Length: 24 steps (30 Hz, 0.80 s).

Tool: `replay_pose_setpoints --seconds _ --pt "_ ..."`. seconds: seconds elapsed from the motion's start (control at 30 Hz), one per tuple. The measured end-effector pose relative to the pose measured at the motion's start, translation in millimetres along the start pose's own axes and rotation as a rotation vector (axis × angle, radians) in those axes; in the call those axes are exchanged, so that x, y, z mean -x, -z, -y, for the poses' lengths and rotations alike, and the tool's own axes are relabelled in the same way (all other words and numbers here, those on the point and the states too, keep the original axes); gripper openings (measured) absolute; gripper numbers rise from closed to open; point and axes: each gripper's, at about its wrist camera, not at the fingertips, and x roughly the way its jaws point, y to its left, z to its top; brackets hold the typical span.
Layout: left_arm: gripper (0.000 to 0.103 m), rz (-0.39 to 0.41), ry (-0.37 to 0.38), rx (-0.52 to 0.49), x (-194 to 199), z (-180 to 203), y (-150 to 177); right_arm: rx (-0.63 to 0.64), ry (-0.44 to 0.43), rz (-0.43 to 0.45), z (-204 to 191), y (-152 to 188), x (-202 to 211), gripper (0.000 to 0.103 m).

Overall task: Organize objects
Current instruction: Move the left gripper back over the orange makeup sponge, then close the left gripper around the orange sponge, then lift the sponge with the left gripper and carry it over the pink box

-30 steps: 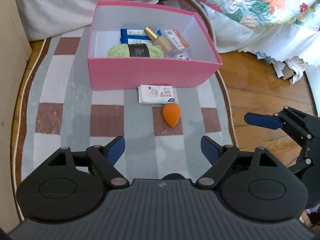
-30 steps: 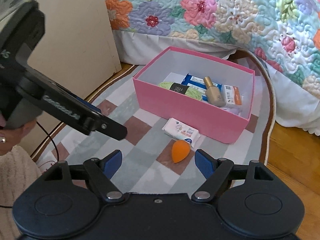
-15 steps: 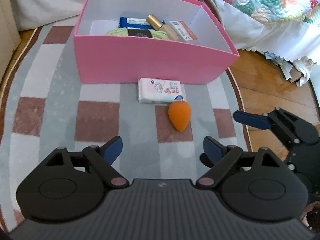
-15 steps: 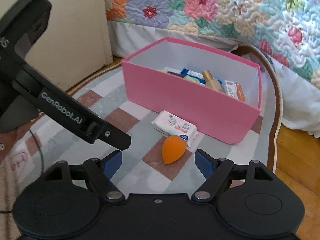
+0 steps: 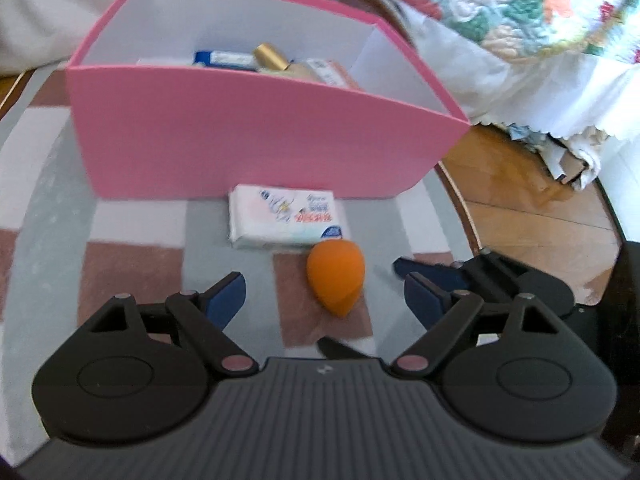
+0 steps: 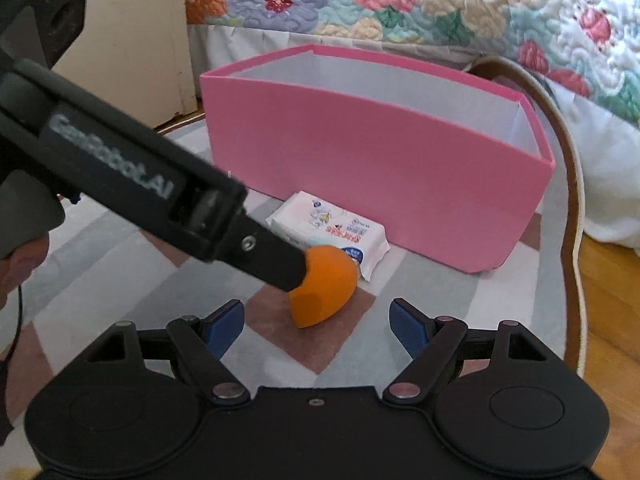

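Left wrist view: left tool wide open, holding nothing; orange sponge lies on the checked rug between its fingers, just near of the tissue pack; pink box beyond. Right wrist view: right tool wide open, empty; sponge ahead, the left tool's finger against it.
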Motion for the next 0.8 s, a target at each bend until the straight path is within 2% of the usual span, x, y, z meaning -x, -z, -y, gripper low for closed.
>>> replay_pose_setpoints --seconds 0.13,0.17,0.23,0.27,0.37,0.4,0.43,0.47,0.57,0.8 --pt "0.084 -0.001 0.018 0.007 -10.6 -2.7 2.1 -0.025 0.006 -0.008 3.1 3.6 -10.9 0.074" --pt "0.080 -0.006 0.024 0.023 -13.8 -5.2 2.9 -0.034 0.002 -0.015 4.9 4.0 -13.3 0.073" --pt "0.067 -0.022 0.040 0.064 -19.1 -10.7 4.0 -0.049 -0.008 -0.019 6.9 3.9 -16.2 0.072" --pt "0.056 -0.030 0.052 0.080 -21.6 -13.0 3.9 -0.052 -0.010 -0.017 6.9 4.1 -16.8 0.072" --pt "0.043 -0.012 0.072 0.084 -22.5 -13.4 4.3 -0.051 -0.009 -0.011 6.8 4.5 -19.9 0.063" --pt "0.033 -0.012 0.100 0.107 -22.1 -14.8 4.7 -0.049 -0.013 -0.005 6.8 4.4 -20.1 0.057" --pt "0.030 -0.021 0.116 0.124 -22.6 -15.5 4.3 -0.049 -0.019 -0.002 6.7 4.1 -20.1 0.053" --pt "0.027 -0.020 0.105 0.123 -22.1 -14.4 4.6 -0.052 -0.025 0.002 6.5 3.2 -19.8 0.045" --pt "0.025 -0.017 0.095 0.098 -19.3 -10.1 6.8 -0.070 -0.010 -0.004 6.6 1.0 -18.6 0.038" --pt "0.025 -0.039 0.103 0.068 -2.2 3.0 9.3 -0.111 -0.006 -0.015 5.4 -2.1 -2.2 0.038"
